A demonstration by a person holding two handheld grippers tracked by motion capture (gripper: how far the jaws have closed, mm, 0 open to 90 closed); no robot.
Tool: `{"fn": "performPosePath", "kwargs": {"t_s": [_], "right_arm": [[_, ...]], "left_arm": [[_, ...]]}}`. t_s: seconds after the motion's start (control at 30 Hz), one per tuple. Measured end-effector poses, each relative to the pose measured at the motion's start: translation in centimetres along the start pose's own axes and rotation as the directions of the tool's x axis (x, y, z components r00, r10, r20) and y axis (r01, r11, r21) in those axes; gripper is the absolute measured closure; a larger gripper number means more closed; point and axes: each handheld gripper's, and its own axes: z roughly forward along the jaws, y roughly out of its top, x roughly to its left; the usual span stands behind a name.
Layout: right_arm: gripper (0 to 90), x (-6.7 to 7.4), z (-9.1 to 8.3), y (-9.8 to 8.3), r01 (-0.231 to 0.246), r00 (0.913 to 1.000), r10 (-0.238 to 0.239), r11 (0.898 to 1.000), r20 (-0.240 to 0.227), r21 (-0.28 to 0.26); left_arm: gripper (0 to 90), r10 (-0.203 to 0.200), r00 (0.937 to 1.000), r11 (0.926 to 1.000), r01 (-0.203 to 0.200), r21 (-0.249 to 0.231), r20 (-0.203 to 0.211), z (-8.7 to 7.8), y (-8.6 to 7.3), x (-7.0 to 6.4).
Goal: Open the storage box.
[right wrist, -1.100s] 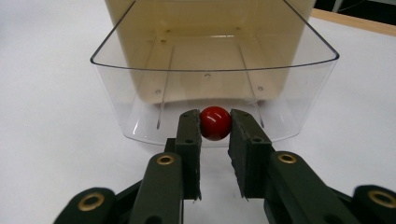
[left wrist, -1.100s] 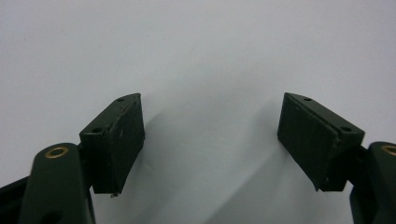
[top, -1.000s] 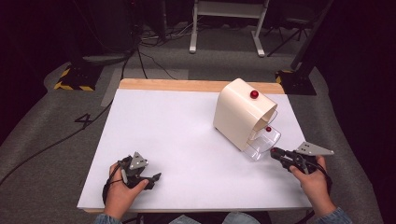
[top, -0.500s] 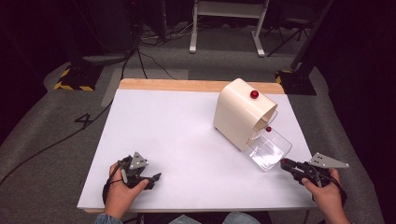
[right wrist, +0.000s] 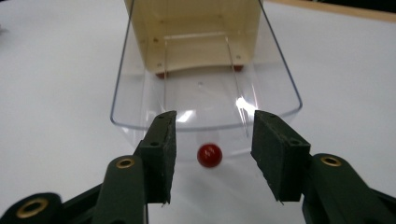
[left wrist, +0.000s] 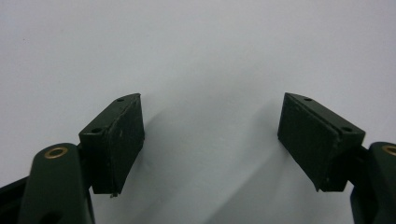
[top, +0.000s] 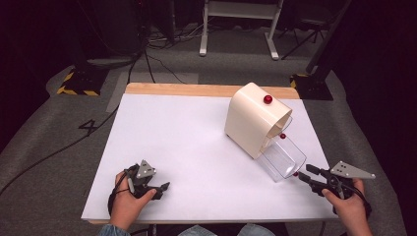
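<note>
Item: cream cabinet on white tabletop, far right; clear drawer drawn out. Right gripper jaws spread, flanking red knob, apparently released. Left gripper spread, idle.

A cream box-shaped cabinet with a red round knob on top stands near the white table's far right corner. Its clear plastic drawer is pulled out toward the near right edge, a small red knob on its front.
</note>
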Motion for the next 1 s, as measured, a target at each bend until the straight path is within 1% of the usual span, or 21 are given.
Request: {"fn": "performPosePath", "kwargs": {"t_s": [0.17, 0.33, 0.4, 0.53, 0.6, 0.67, 0.8, 0.9, 1.0], "right_arm": [[51.1, 0.7, 0.0, 2.6, 0.035, 0.9993, -0.035, 0.999, -0.011, -0.037], [50.8, 1.4, 0.7, 5.4, 0.071, 0.9971, -0.072, 0.995, -0.022, -0.065], [50.6, 1.5, 1.1, 6.3, 0.079, 0.9963, -0.081, 0.994, -0.027, -0.075], [49.7, 1.4, 2.2, 7.9, 0.074, 0.9964, -0.077, 0.994, -0.036, -0.086], [49.5, 1.1, 3.0, 8.5, 0.071, 0.9966, -0.074, 0.993, -0.034, -0.089], [49.5, 0.8, 3.6, 8.8, 0.062, 0.9969, -0.066, 0.994, -0.043, -0.091], [50.2, 0.2, 4.6, 9.2, 0.056, 0.9967, -0.062, 0.993, -0.052, -0.104], [52.3, -0.1, 5.3, 9.5, 0.044, 0.9964, -0.052, 0.993, -0.066, -0.111], [56.4, -0.3, 6.0, 9.6, 0.048, 0.9945, -0.059, 0.992, -0.087, -0.116]], "left_arm": [[22.9, 0.0, 1.0, 1.0, 0.0, -0.001, -0.001, 0.0, 0.0, 0.0], [22.9, 0.001, 1.0, 1.0, -0.001, 0.0, -0.001, 0.0, 0.0, 0.0], [22.9, 0.001, 1.0, 1.0, -0.001, -0.001, -0.001, 0.0, 0.0, 0.0], [22.9, 0.002, 1.0, 1.0, -0.002, -0.001, -0.002, 0.0, 0.0, 0.0], [22.9, -0.002, 1.0, 1.0, 0.002, -0.003, -0.001, 0.0, 0.0, -0.1], [22.9, -0.002, 1.0, 1.0, 0.002, -0.004, -0.001, 0.0, -0.1, -0.1], [23.0, 0.003, 1.0, 1.0, -0.003, -0.008, -0.002, 0.0, -0.1, -0.1], [22.9, 0.001, 1.0, 0.9999, -0.001, -0.011, 0.0, 0.0, -0.1, -0.1], [23.0, 0.001, 1.0, 0.9999, -0.001, -0.013, -0.001, 0.0, -0.1, -0.1]]}}
